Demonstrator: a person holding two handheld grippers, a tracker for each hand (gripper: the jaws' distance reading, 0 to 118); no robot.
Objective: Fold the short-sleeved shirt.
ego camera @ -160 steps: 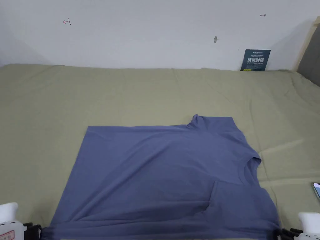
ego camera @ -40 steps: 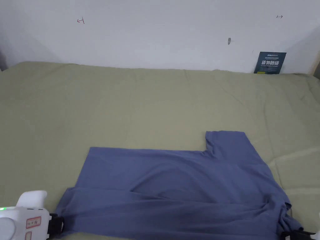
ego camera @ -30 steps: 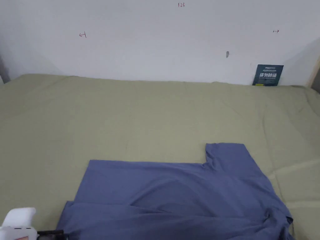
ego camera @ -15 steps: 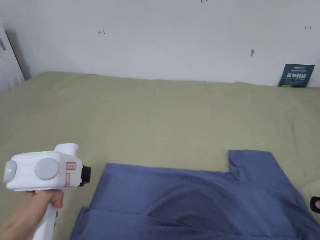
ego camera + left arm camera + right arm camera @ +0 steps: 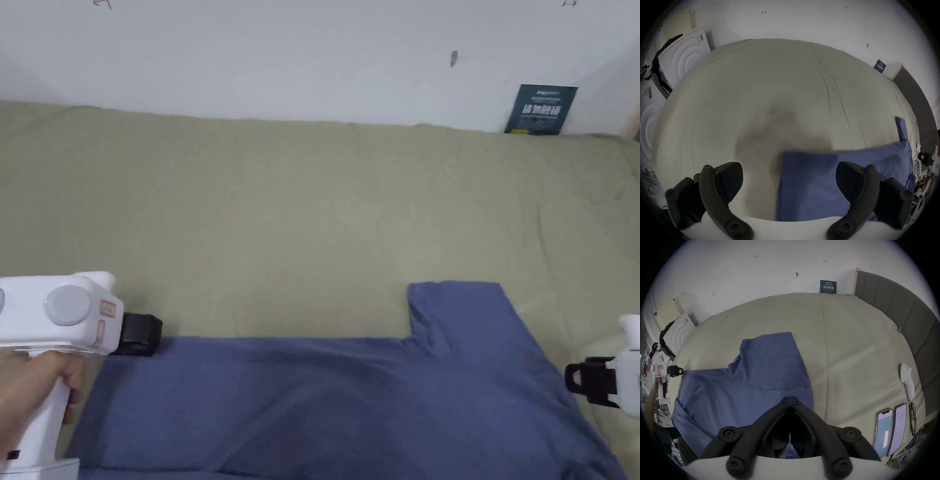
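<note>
**A:** Head view showed us a blue short-sleeved shirt (image 5: pixel 325 400) lying flat on an olive-green bed sheet (image 5: pixel 300 206), near the bottom of the picture, one sleeve (image 5: pixel 462 312) pointing away from us toward the white wall (image 5: pixel 281 50). Where were our grippers?

**B:** We held the left gripper (image 5: pixel 140 335) at the shirt's far left corner, just beside the cloth. In the left gripper view its jaws stood wide apart, released, with the shirt's corner (image 5: pixel 802 172) lying between and below them; whether it touched the fabric, we could not tell. The right gripper (image 5: pixel 584 381) sat at the shirt's right edge.

**A:** And its jaws?

**B:** In the right gripper view (image 5: pixel 790 400) they were clenched tip to tip over the blue cloth. We saw no fabric pinched between the tips, so we judged it closed on nothing.

**A:** How did we expect the shirt to handle?

**B:** Light, thin and limp, we thought. It lay in soft ripples and would sag wherever unsupported. It seemed likely to cling to the sheet rather than slide. We reckoned corners and hems were the best holds: the far left corner for the left gripper, the sleeve or shoulder edge for the right.
</note>
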